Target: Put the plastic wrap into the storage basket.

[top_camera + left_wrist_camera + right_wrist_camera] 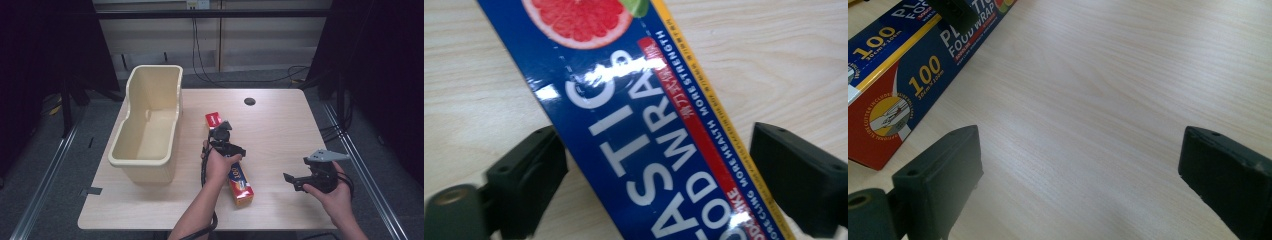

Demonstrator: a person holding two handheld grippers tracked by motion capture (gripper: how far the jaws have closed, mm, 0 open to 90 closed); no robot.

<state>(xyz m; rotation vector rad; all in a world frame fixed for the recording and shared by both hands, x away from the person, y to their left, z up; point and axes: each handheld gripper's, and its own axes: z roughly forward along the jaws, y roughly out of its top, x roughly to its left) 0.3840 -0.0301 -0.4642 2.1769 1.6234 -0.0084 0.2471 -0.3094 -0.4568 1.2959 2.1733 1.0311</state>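
A long blue and red plastic food wrap box (240,183) lies flat near the middle of the table (280,130), running from the far side toward the person. My left gripper (223,144) points down over its middle. In the left gripper view the box (634,110) crosses diagonally between the jaws of my left gripper (654,165); the left jaw sits at its edge and a narrow gap shows at the right jaw. My right gripper (293,181) hovers over bare wood to the right, jaws wide apart with nothing between them (1080,170). The box's near end (903,60) lies to its left.
A cream plastic bin (145,161) stands on the table's left part, open at the top with nothing inside. A small dark round hole (249,101) marks the far side of the table. Cables trail on the floor behind, and dark curtains flank both sides.
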